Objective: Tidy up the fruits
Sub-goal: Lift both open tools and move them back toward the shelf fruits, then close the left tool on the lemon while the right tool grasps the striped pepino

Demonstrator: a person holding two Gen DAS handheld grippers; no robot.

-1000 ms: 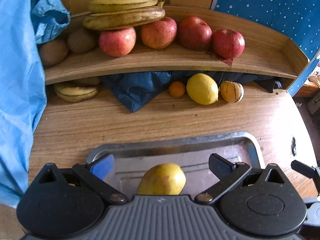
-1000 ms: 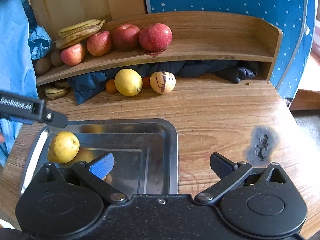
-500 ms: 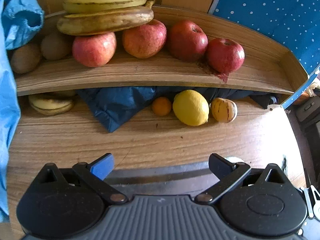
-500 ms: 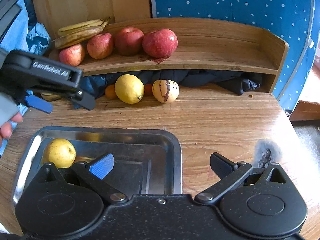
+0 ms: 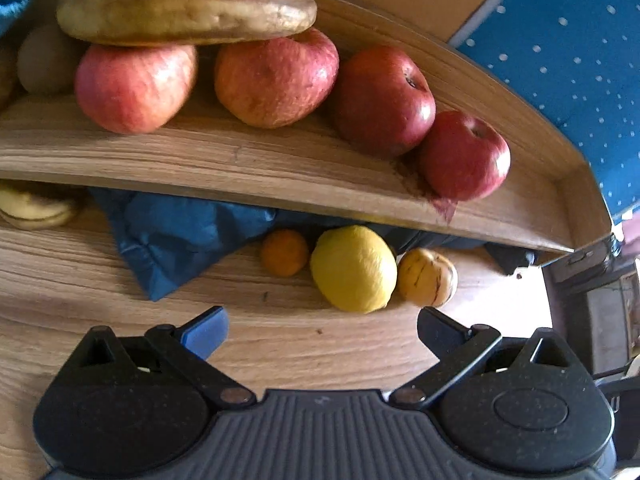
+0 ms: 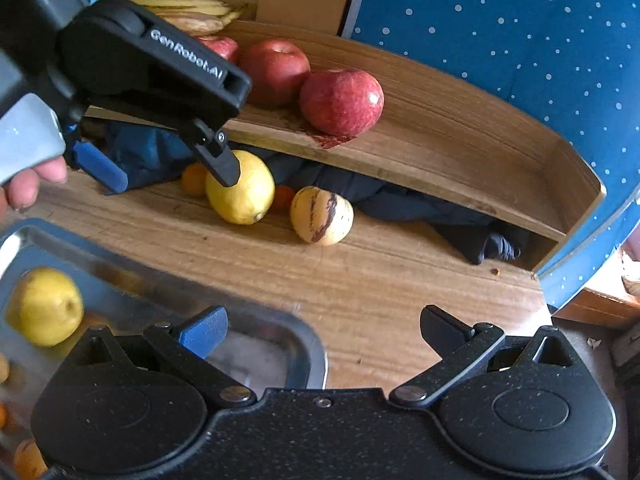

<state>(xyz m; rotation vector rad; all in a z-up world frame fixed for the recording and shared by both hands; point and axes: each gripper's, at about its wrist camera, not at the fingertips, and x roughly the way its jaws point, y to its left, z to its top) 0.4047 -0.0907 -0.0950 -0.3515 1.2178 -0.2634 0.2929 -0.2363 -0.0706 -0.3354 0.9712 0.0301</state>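
Note:
My left gripper [image 5: 320, 326] is open and empty, hovering over the wooden table just short of a big yellow lemon [image 5: 354, 269]. A small orange [image 5: 285, 253] lies left of the lemon and a striped yellow melon [image 5: 426, 277] right of it. In the right wrist view the left gripper [image 6: 168, 170] reaches toward that lemon [image 6: 244, 196], beside the striped melon [image 6: 321, 215]. My right gripper [image 6: 322, 330] is open and empty above the steel tray's rim [image 6: 308, 340]. A yellow pear [image 6: 48, 306] rests in the tray.
A curved wooden shelf [image 5: 256, 164] carries several red apples [image 5: 464, 156] with bananas [image 5: 188, 16] stacked on top and kiwis at the left. Blue cloth [image 5: 176, 232] is bunched under the shelf. More bananas [image 5: 34, 210] lie at the table's left. A hand [image 6: 28, 180] holds the left gripper.
The left gripper left the pear in the tray and moved forward over the table toward the lemon. The right gripper shifted forward and tilted, still open.

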